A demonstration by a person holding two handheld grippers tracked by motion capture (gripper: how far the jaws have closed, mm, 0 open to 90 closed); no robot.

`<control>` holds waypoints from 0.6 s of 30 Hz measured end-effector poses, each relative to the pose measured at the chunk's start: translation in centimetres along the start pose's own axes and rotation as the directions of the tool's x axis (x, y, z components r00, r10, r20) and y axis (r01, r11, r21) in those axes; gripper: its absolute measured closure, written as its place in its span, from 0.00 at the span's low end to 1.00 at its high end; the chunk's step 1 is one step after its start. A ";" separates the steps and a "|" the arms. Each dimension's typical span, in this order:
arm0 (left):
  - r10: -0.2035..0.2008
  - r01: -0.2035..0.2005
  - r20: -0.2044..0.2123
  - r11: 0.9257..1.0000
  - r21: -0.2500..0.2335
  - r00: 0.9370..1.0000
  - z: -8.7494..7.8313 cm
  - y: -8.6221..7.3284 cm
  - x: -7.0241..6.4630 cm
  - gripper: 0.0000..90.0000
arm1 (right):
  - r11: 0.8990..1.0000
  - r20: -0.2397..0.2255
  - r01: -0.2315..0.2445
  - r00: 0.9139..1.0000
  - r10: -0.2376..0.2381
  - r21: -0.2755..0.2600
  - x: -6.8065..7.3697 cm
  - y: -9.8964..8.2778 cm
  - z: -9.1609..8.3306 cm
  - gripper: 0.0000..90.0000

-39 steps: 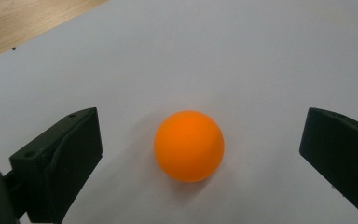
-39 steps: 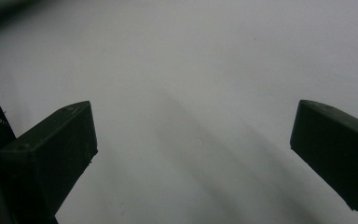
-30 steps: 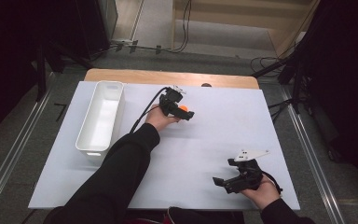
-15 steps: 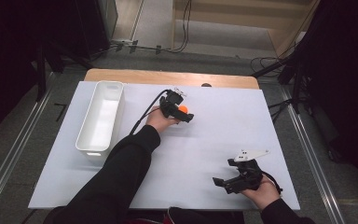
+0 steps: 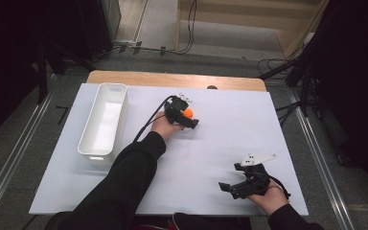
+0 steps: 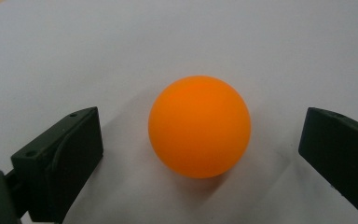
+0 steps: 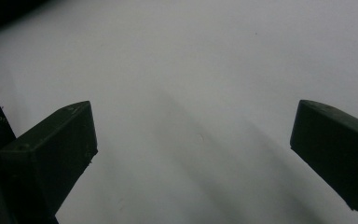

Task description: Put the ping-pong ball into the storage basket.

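At the far left of the bench [image 5: 211, 158] you have a long white bin [image 5: 103, 121], lying lengthwise from near to far on the white sheet and well apart from both of your hands. To its right, near the middle of the far half of the bench, your left gripper [image 5: 190, 118] reaches out on your dark-sleeved arm, with its cable looping back toward your wrist. Its jaws stand wide apart, and the orange ball [image 5: 188, 113] sits between them on the white surface; in the left gripper view the ball [image 6: 199, 126] rests midway between the two black jaws of the left gripper [image 6: 200, 158], with a clear gap of white sheet on each side, so neither jaw touches it (the ball casts a soft shadow just beneath itself). Further right and much nearer to you, at the near right corner of the bench, your right gripper [image 5: 234, 187] sits in your hand with its grey three-cornered plate on top, pointing toward the left. Its jaws are also spread wide, and in the right gripper view the right gripper [image 7: 193, 154] has bare white sheet between its jaws, holding nothing. The two grippers are well apart from each other.
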State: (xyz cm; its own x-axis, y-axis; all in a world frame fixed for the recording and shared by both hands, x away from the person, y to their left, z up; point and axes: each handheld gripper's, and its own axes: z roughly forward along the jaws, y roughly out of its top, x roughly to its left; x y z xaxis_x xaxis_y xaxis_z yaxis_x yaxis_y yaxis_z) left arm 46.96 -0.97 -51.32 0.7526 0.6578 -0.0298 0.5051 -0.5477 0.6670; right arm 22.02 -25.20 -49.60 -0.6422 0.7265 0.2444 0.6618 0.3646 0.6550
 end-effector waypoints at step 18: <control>0.030 -0.031 -0.061 0.999 -0.028 0.998 -0.1 -0.5 -0.3 0.09 | 1.000 0.005 0.003 1.000 -0.003 0.005 0.1 0.0 0.0 0.00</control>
State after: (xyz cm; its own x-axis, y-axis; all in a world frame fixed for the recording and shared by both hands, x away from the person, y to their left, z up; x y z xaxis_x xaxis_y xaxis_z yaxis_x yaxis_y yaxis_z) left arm 46.42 -0.85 -51.58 0.7399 0.6718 0.0356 0.4691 -0.5531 0.6885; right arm 21.92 -25.14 -49.60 -0.6423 0.7283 0.2388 0.6619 0.3700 0.6519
